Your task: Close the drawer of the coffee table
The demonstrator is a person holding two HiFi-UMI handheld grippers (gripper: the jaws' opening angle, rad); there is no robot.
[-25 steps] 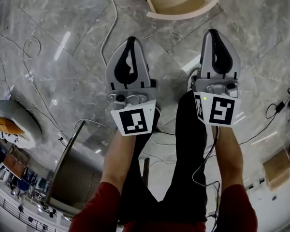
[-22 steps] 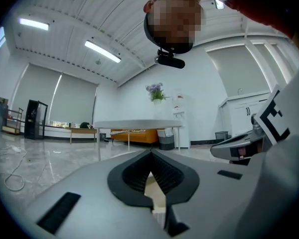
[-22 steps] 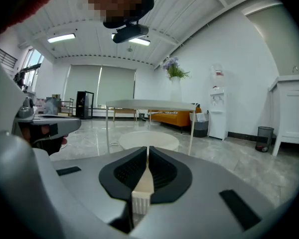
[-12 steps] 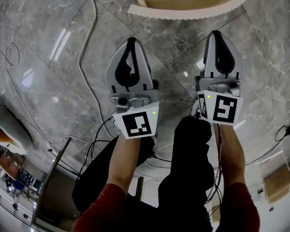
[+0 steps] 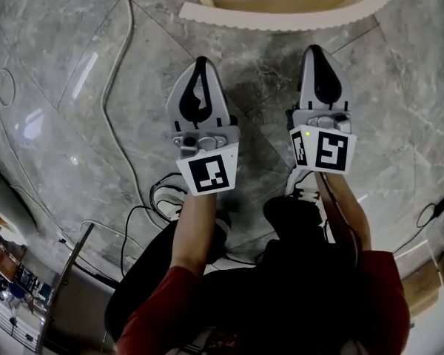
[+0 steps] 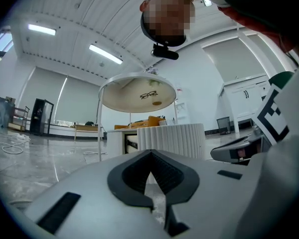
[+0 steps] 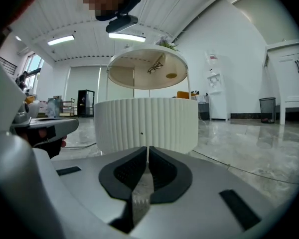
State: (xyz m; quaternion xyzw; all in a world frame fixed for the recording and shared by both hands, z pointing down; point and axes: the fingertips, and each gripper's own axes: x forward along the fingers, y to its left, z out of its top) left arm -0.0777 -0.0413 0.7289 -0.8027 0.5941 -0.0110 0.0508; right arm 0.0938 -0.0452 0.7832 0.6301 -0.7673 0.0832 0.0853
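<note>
The white drawer (image 5: 281, 17), with a curved ribbed front and a pale wooden inside, stands pulled out at the top of the head view, its inside open to the camera. In the left gripper view its ribbed front (image 6: 172, 139) sits forward of the white body of the coffee table (image 6: 138, 93), whose round cream top rests on thin legs above; in the right gripper view the front (image 7: 147, 124) stands straight ahead.

The left tongs (image 5: 200, 62) and the right tongs (image 5: 316, 50) are held side by side, both pointing at that front and apart from it; each pair is pressed together at the tips with nothing between.

Below lies a grey marble floor (image 5: 52, 65); a thin pale cable (image 5: 117, 87) runs across it to the left; red sleeves (image 5: 163, 309) and black trousers (image 5: 296, 287) fill the bottom.
</note>
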